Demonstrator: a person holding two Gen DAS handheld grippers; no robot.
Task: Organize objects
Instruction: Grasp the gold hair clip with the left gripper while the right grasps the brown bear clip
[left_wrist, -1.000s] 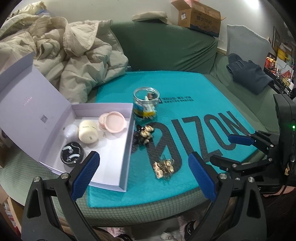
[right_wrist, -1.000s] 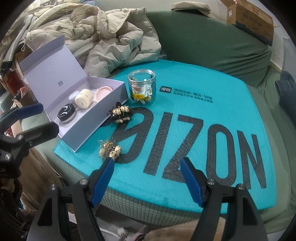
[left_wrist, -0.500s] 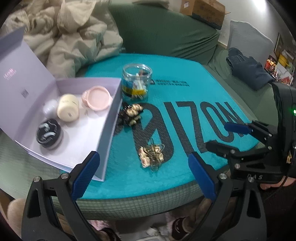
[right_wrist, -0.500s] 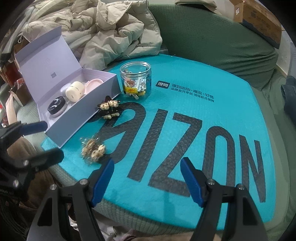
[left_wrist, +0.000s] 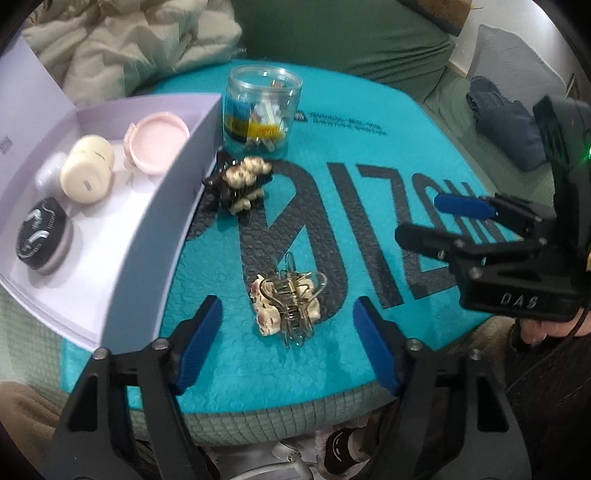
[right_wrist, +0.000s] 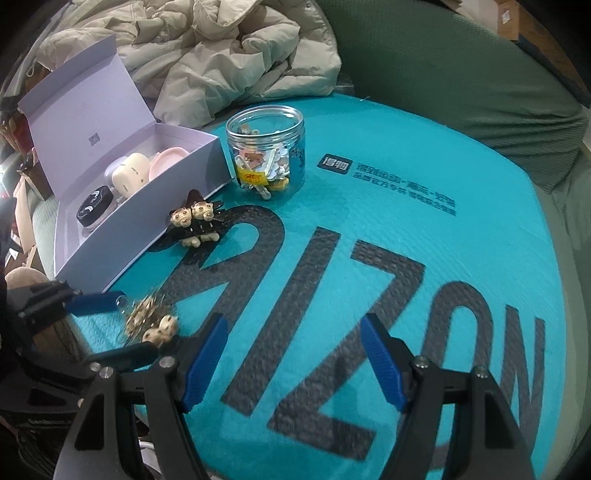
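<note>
Teal mat (left_wrist: 369, 155), lavender box (left_wrist: 147, 236)

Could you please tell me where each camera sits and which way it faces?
Left wrist: on the left tool, facing the gold hair clip with cream charms; its blue pads and the right tool show.
Right wrist: on the right tool, facing the teal padded mailer; the left tool shows.
Shared: clip, clear plastic jar, open lilac box.

Right gripper (right_wrist: 293, 360) open above teal mat (right_wrist: 424, 229), nothing between blue pads. Left gripper (right_wrist: 110, 328) at left edge, jaws apart either side of gold clip cluster (right_wrist: 151, 321). Black bear clip cluster (right_wrist: 195, 221) just beside lilac box (right_wrist: 147, 218). Clear jar (right_wrist: 266, 147) near box's far corner. Beige jacket (right_wrist: 221, 55) behind.
</note>
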